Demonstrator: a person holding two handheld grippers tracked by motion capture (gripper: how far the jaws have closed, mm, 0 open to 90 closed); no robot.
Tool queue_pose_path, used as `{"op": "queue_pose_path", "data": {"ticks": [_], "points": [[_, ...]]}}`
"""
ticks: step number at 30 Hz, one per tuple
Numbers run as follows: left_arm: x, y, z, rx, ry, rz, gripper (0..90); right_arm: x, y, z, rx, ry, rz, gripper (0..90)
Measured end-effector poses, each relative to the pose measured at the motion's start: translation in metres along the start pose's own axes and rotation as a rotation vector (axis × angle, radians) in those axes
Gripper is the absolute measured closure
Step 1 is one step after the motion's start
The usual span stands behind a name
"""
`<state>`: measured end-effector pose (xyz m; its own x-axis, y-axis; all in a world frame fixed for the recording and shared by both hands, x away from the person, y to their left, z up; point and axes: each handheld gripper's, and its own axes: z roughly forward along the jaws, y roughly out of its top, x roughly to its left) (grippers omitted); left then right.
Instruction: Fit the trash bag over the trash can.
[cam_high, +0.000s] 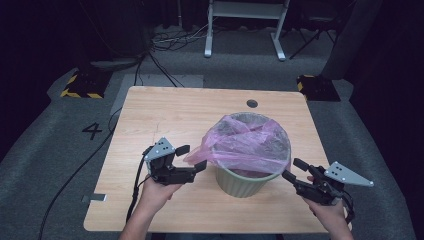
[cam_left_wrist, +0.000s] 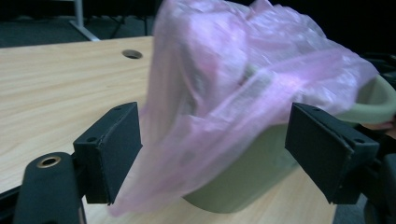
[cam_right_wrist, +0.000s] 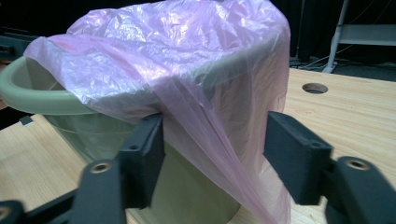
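A pale green bin (cam_high: 245, 182) stands on the wooden table (cam_high: 170, 110), right of the middle, with a pink plastic bag (cam_high: 247, 142) draped loosely over its mouth. A flap of the bag hangs over the bin's left side. My left gripper (cam_high: 191, 158) is at that flap, open; in the left gripper view the bag (cam_left_wrist: 243, 70) hangs between the wide jaws of the gripper (cam_left_wrist: 212, 140) without being pinched. My right gripper (cam_high: 294, 170) is at the bin's right rim, open. In the right gripper view a fold of the bag (cam_right_wrist: 187, 56) drops between the parted jaws of the gripper (cam_right_wrist: 215, 144), over the bin (cam_right_wrist: 37, 95).
A round cable hole (cam_high: 252, 103) sits near the table's far edge. Bare wood lies left of and behind the bin. Beyond the table are a white stand's legs (cam_high: 245, 30), yellow-and-black floor bases (cam_high: 80, 86) and cables on grey carpet.
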<state>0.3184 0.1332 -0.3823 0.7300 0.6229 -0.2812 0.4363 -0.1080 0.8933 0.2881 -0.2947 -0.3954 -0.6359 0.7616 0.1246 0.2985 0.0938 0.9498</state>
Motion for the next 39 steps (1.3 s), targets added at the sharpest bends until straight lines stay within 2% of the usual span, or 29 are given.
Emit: {"op": "queue_pose_path", "data": {"ticks": [1, 2, 4, 5, 9, 10, 11, 15, 17, 19, 23, 25, 27, 30, 32, 33, 35, 37, 38, 39], "points": [[-0.003, -0.001, 0.002, 0.006, 0.010, 0.017, 21.8, 0.000, 0.000, 0.001, 0.004, 0.001, -0.004, 48.8], [-0.005, -0.001, 0.003, 0.017, -0.002, 0.034, 26.5, 0.001, 0.000, 0.002, 0.009, 0.000, -0.007, 55.3], [-0.009, -0.002, 0.006, 0.030, 0.001, 0.057, 37.0, 0.002, 0.000, 0.002, 0.014, 0.003, -0.017, 67.0], [-0.009, -0.002, 0.007, 0.035, -0.013, 0.063, 48.3, 0.003, -0.001, 0.002, 0.018, 0.004, -0.017, 74.4], [-0.011, -0.004, 0.008, 0.043, -0.029, 0.056, 79.8, 0.005, -0.004, 0.001, 0.021, 0.024, -0.028, 88.2], [-0.012, -0.006, 0.007, 0.039, -0.029, 0.060, 86.4, 0.006, -0.005, 0.000, 0.020, 0.029, -0.028, 90.0], [-0.013, -0.007, 0.006, 0.031, -0.033, 0.069, 88.9, 0.008, -0.007, -0.001, 0.026, 0.041, -0.029, 90.0], [-0.013, -0.013, -0.001, 0.043, -0.055, 0.117, 89.8, 0.014, -0.013, -0.007, 0.048, 0.078, -0.041, 90.0], [-0.011, -0.018, -0.003, 0.070, -0.050, 0.113, 89.9, 0.016, -0.017, -0.010, 0.058, 0.095, -0.044, 90.0], [-0.008, -0.023, -0.002, 0.084, -0.071, 0.104, 89.9, 0.017, -0.022, -0.011, 0.075, 0.116, -0.048, 90.0], [-0.009, -0.031, 0.003, 0.143, -0.063, 0.110, 90.0, 0.021, -0.030, -0.008, 0.109, 0.157, -0.048, 90.0], [-0.008, -0.036, 0.005, 0.178, -0.060, 0.110, 90.0, 0.023, -0.036, -0.005, 0.138, 0.157, -0.051, 90.0], [-0.006, -0.043, 0.008, 0.211, -0.049, 0.093, 90.0, 0.024, -0.044, -0.002, 0.170, 0.154, -0.049, 90.0], [0.002, -0.051, 0.011, 0.241, -0.031, 0.050, 89.9, 0.021, -0.055, 0.002, 0.190, 0.155, -0.024, 90.0], [0.006, -0.056, 0.016, 0.259, 0.005, 0.067, 89.9, 0.019, -0.061, 0.005, 0.208, 0.145, -0.025, 90.0], [0.007, -0.059, 0.018, 0.263, 0.013, 0.075, 89.9, 0.018, -0.065, 0.007, 0.220, 0.129, -0.031, 90.0], [0.012, -0.066, 0.023, 0.234, -0.018, 0.074, 89.9, 0.014, -0.071, 0.011, 0.220, 0.135, -0.009, 90.0], [0.018, -0.073, 0.029, 0.232, 0.002, 0.064, 89.9, 0.012, -0.077, 0.016, 0.217, 0.134, 0.003, 90.0], [0.022, -0.078, 0.034, 0.240, -0.002, 0.048, 89.9, 0.010, -0.080, 0.018, 0.226, 0.130, 0.010, 90.0], [0.023, -0.080, 0.036, 0.253, 0.013, 0.050, 89.9, 0.009, -0.083, 0.021, 0.234, 0.135, 0.026, 90.0]]}}
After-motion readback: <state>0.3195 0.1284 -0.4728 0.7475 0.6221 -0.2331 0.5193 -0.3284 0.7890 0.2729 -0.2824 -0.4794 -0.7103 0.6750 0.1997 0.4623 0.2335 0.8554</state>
